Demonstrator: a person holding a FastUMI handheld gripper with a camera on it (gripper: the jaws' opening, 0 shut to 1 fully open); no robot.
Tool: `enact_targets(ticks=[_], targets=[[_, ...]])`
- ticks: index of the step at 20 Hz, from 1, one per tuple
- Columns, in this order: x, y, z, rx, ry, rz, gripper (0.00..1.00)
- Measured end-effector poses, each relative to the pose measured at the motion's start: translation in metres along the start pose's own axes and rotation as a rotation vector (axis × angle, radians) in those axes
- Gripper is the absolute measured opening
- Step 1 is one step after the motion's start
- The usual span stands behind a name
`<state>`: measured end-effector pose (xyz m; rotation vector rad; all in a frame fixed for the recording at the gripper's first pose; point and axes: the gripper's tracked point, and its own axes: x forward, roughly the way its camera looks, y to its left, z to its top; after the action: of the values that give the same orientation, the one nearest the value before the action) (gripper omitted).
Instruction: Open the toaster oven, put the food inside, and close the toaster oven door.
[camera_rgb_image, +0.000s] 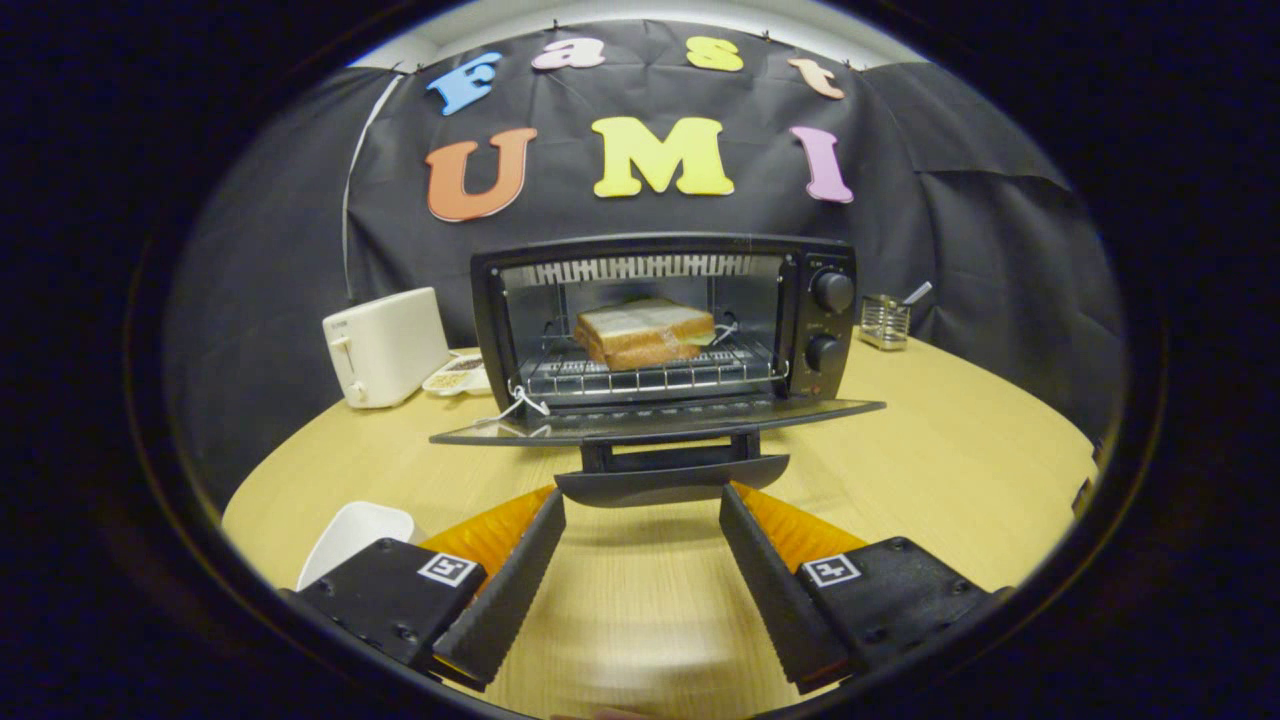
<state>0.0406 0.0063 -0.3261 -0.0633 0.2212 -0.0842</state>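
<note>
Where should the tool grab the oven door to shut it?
Grip the door handle, the bar along the lowered door's front edge, coming from in front and below. It juts just ahead of the open tool, and the sandwich is already inside.

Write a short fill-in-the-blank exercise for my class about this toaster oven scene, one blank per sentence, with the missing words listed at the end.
1. The toaster oven door is ____.
2. The sandwich rests on the ____ inside the toaster oven.
3. The gripper fingers are spread ____, with the door handle just ahead of them.
4. The white toaster stands on the wooden ____ beside the toaster oven.

Missing words: open; rack; open; table
</note>
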Motion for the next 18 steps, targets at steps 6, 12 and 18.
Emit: enact_targets(ticks=[6,12,18], targets=[[0.012,0.000,0.052,-0.109,-0.119,0.000,1.00],[0.032,0.003,0.123,-0.048,-0.107,0.062,1.00],[-0.023,-0.014,0.200,-0.067,-0.188,0.039,1.00]])
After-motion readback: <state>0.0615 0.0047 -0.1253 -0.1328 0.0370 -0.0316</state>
